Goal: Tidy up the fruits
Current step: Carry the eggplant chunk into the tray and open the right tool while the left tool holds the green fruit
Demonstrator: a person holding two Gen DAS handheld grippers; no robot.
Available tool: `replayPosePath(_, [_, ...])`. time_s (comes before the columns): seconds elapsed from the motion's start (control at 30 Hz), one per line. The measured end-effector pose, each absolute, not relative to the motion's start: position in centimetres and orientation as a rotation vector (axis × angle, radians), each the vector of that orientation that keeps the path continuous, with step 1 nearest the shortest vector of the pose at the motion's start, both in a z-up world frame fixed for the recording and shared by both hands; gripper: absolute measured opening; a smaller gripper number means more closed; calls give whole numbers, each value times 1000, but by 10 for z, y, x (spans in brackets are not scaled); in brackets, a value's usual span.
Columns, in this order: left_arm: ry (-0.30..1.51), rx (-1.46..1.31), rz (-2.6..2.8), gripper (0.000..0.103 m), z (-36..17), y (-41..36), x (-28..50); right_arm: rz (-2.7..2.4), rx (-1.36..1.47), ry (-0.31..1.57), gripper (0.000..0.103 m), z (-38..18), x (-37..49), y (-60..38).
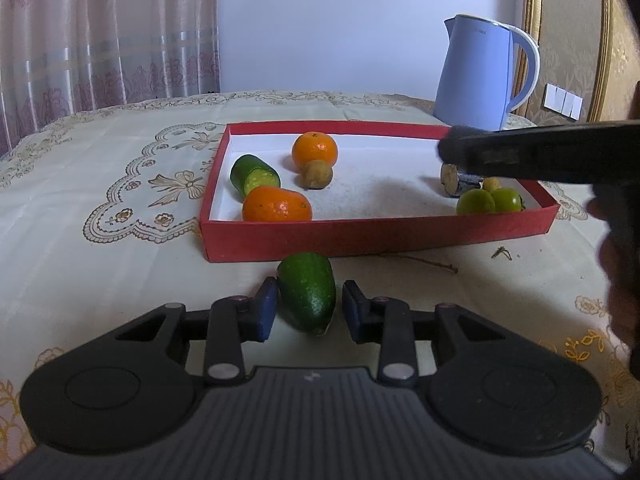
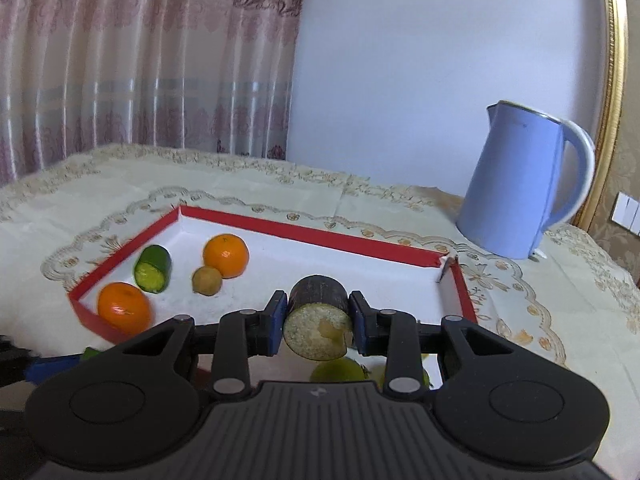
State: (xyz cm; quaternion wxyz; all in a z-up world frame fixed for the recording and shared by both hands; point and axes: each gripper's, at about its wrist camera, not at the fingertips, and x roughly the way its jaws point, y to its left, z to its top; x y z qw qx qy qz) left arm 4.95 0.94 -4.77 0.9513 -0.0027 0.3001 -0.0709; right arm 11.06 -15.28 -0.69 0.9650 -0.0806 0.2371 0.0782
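Observation:
A green avocado-like fruit [image 1: 307, 294] lies on the tablecloth just in front of the red tray [image 1: 360, 236]. My left gripper [image 1: 309, 308] stands around it: the left pad touches it and a thin gap shows at the right pad. Over the tray's right end, my right gripper [image 2: 319, 316] is shut on a dark-skinned cut cylinder with a pale end [image 2: 318, 330]; in the left wrist view this piece [image 1: 450, 177] hangs under the blurred right gripper [image 1: 450, 152]. The tray holds two oranges [image 1: 315, 149] [image 1: 277, 205], a cucumber piece [image 1: 255, 174], a small brown fruit [image 1: 317, 175] and two green limes [image 1: 476, 202].
A blue kettle [image 2: 516, 184] stands behind the tray's right corner. A dry twig [image 1: 424, 262] lies on the cloth in front of the tray. A person's hand [image 1: 618, 280] fills the right edge of the left wrist view. Curtain and wall lie behind the table.

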Motion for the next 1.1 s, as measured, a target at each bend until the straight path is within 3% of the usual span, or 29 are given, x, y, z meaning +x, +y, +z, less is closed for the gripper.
replayPosePath(0.7, [610, -11, -146, 32, -48, 11, 51, 204, -174, 638, 33, -32, 148, -136])
replayPosePath(0.77, [610, -9, -145, 32, -49, 10, 51, 205, -156, 618, 39, -26, 139, -142])
replayPosePath(0.9, [610, -10, -145, 32, -49, 11, 51, 197, -126, 559, 60, -16, 106, -161])
replayPosePath(1.1, [609, -16, -145, 31, -48, 12, 51, 108, -56, 533, 61, -19, 61, -211])
